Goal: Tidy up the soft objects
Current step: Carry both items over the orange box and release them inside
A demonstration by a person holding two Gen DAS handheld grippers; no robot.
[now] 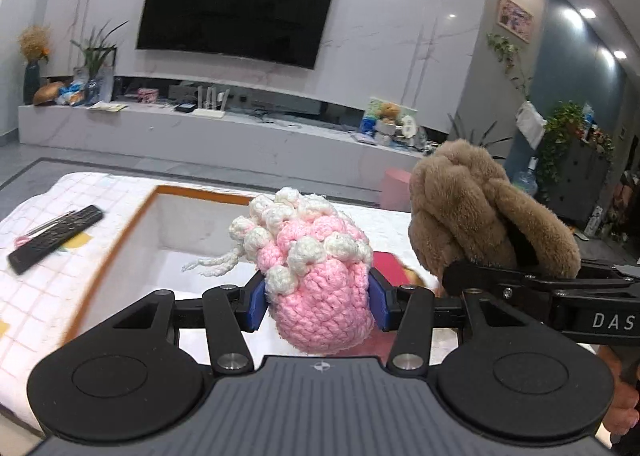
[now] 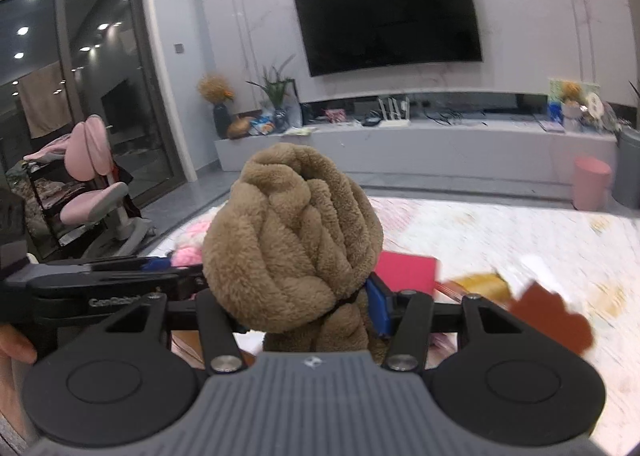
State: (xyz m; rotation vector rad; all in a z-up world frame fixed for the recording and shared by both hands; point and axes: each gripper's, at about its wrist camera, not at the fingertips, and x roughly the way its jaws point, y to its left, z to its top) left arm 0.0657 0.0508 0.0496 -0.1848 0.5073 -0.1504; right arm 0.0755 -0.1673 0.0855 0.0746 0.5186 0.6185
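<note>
The left gripper (image 1: pixel 318 302) clamps a pink crochet toy (image 1: pixel 316 268) low on its body, carried above the white bin (image 1: pixel 132 224), likely its destination. The right gripper (image 2: pixel 304 304) pinches a brown plush (image 2: pixel 292 244) at its narrow waist. The plush hides its left pad, and blur smears the cards (image 2: pixel 408 270) on the table beyond.

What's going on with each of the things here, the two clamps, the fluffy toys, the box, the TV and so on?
Left gripper: shut on the pink crochet toy, lifted.
Pink crochet toy: clamped between blue pads, held over the white box.
Right gripper: shut on the brown plush.
Brown plush: bundled up, held in the air.
White box: open, inside looks bare.
Remote: lying flat on the checked cloth.
TV: screen dark.
</note>
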